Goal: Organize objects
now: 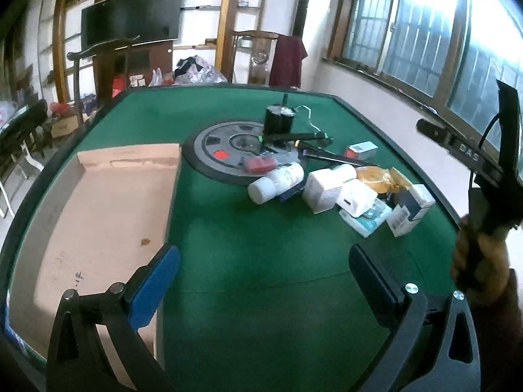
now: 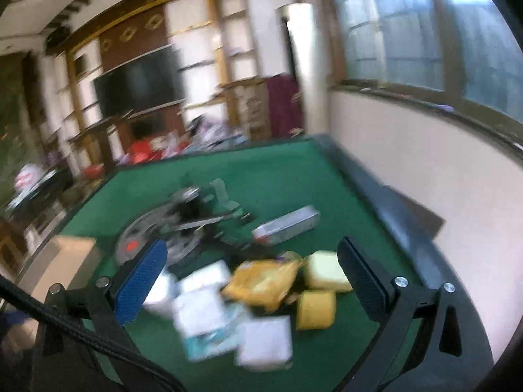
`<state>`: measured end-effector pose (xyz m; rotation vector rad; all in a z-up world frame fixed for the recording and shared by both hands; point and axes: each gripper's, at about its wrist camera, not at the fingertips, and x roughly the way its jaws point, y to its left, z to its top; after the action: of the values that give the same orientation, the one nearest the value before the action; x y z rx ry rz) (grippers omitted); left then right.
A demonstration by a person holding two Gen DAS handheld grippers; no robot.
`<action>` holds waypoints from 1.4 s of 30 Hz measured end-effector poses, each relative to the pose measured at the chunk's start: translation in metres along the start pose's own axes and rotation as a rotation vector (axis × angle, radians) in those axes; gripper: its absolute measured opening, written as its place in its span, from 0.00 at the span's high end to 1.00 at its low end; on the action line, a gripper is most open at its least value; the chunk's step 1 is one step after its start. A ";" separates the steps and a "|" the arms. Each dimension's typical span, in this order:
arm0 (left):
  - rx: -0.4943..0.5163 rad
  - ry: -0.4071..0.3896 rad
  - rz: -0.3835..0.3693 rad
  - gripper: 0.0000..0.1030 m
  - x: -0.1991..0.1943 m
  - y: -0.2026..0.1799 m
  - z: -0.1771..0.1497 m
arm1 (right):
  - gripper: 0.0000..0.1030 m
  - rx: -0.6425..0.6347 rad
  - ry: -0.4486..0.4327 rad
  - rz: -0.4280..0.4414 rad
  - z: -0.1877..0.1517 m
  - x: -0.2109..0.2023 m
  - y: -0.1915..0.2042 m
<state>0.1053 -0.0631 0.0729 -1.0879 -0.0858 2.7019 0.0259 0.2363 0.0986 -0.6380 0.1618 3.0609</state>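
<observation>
A pile of small objects lies on the green table: a white bottle on its side, white boxes, a yellow packet and a dark-and-white box. An open cardboard box sits at the left. My left gripper is open and empty above bare felt, near the box. My right gripper is open and empty, hovering over the pile; that view is blurred, showing the yellow packet, yellow boxes and white boxes. The right gripper's body shows at the left view's right edge.
A grey weight plate lies at the table's middle with a black cylinder, a red item and a black rod on it. A small white-red box lies beyond. A raised rim edges the table.
</observation>
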 end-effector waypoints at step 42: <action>0.499 0.187 -0.355 0.66 0.142 -0.087 0.067 | 0.02 0.261 0.276 0.038 -0.020 0.054 -0.060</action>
<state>-0.0237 0.0560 0.0375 -1.0396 0.3705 2.1311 -0.0139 0.2938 0.0530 -1.0401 0.5697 2.8958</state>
